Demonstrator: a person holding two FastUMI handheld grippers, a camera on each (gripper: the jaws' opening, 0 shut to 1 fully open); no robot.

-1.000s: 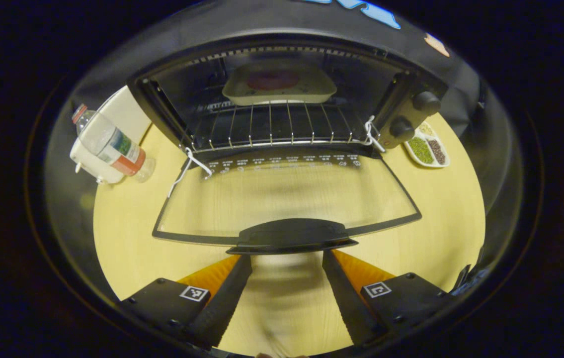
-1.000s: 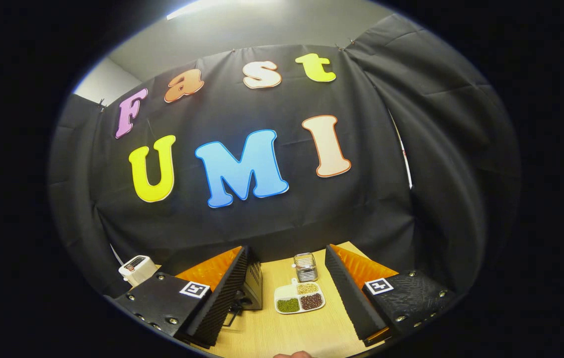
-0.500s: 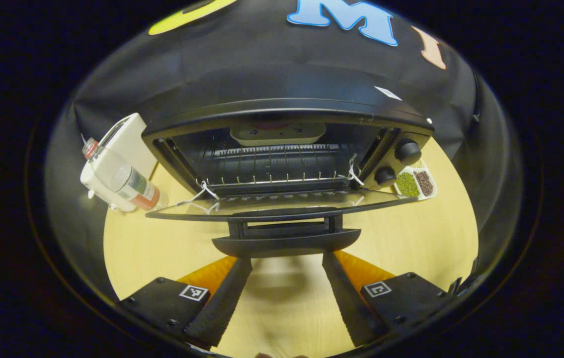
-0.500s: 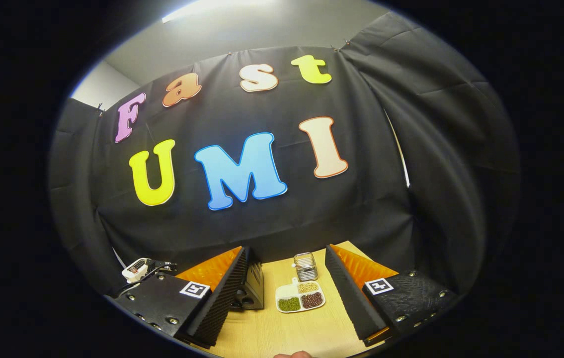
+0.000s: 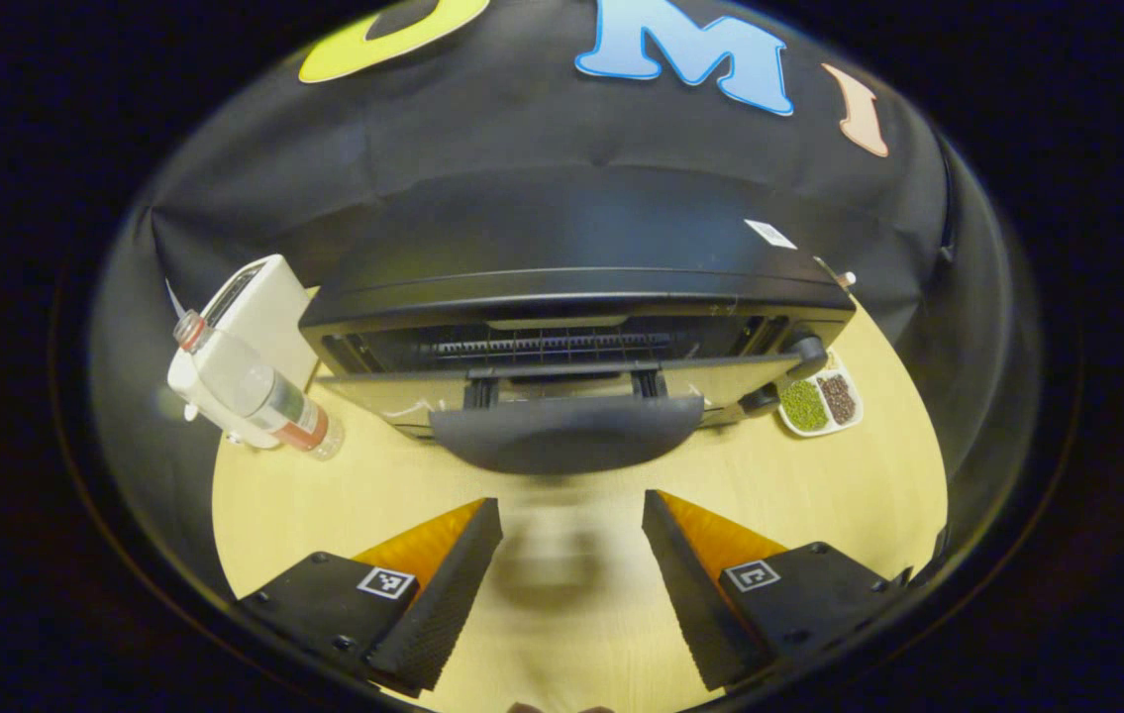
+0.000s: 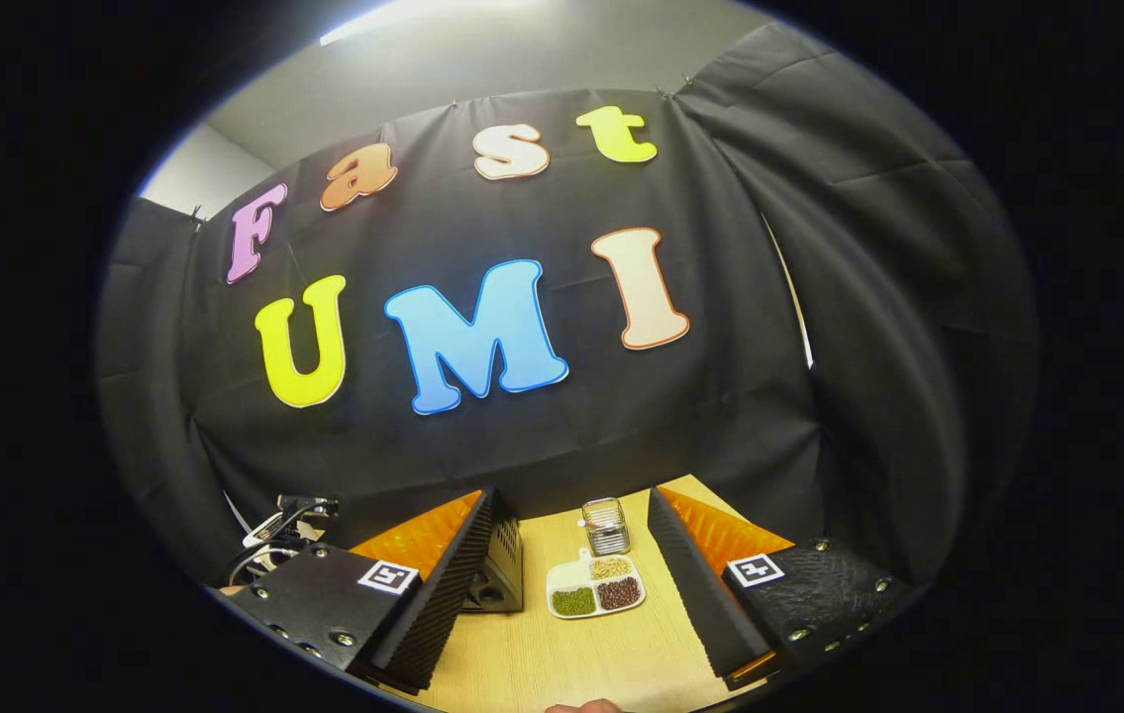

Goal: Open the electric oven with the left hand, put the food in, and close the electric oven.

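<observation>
Oven door partly raised, both our grippers spread and holding nothing.

Our left gripper faces the oven, its door handle just ahead; our right gripper frames the bean dish and jar.

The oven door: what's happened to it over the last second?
The door has swung up from lying flat open to nearly closed, a gap left at the top. The left tool stayed open below the handle, gripping nothing. Bottle and bean dish stayed put.
</observation>
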